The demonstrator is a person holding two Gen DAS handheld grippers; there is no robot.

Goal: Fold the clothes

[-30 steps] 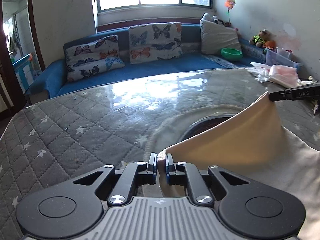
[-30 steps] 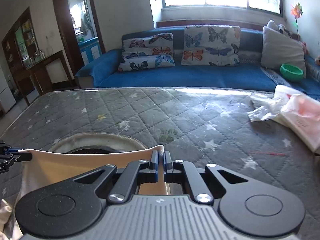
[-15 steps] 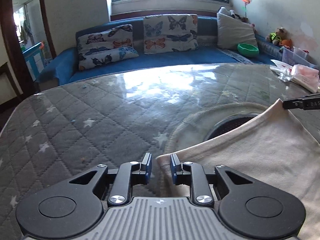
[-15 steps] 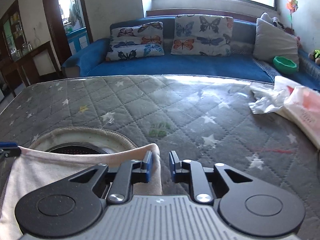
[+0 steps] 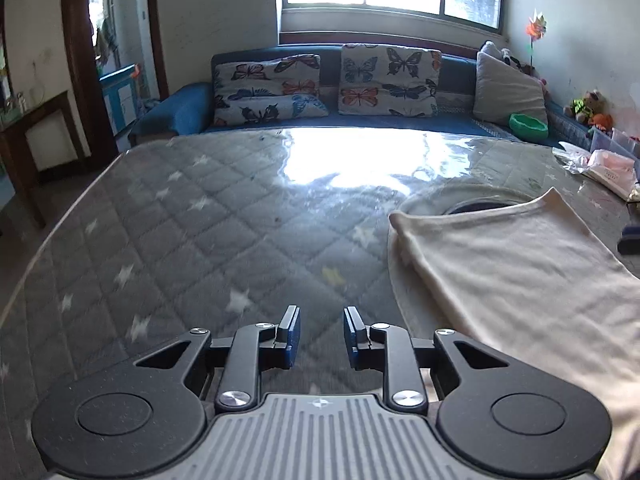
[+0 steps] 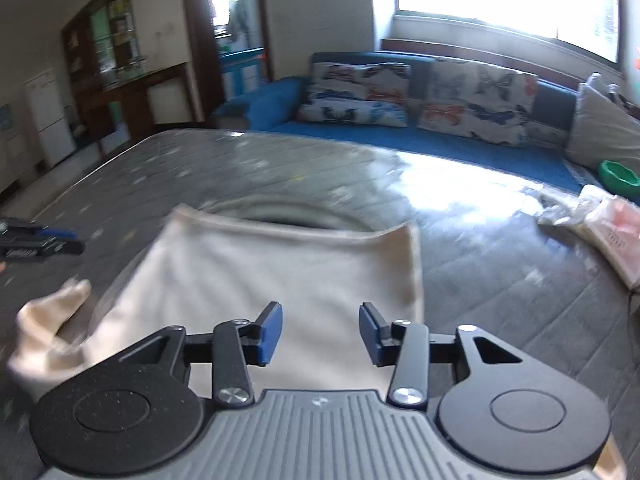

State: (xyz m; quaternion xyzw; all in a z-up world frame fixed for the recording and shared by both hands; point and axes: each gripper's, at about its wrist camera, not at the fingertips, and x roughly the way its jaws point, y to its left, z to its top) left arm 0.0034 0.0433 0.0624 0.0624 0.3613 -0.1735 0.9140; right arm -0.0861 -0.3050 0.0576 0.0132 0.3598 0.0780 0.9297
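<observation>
A cream garment [image 5: 508,276] lies folded over on the grey quilted mattress [image 5: 192,232], its dark-lined collar opening [image 5: 476,206] showing past the folded edge. My left gripper [image 5: 320,332] is open and empty, over bare mattress to the left of the garment. My right gripper [image 6: 320,330] is open and empty, just above the near part of the garment [image 6: 280,276]. A loose cream sleeve [image 6: 48,320] lies bunched at the left in the right wrist view. The left gripper's tip [image 6: 40,246] shows at that view's left edge.
A blue sofa [image 5: 360,120] with butterfly cushions stands behind the mattress. A green bowl [image 5: 528,126] sits on it. Plastic bags [image 6: 600,220] lie on the mattress at the right. A dark wooden cabinet [image 6: 120,92] and a doorway are at the left.
Both grippers have opened and let go of the garment's corners. The fabric has dropped flat onto the mattress. Both grippers have pulled back, the left one moving leftwards off the garment.
</observation>
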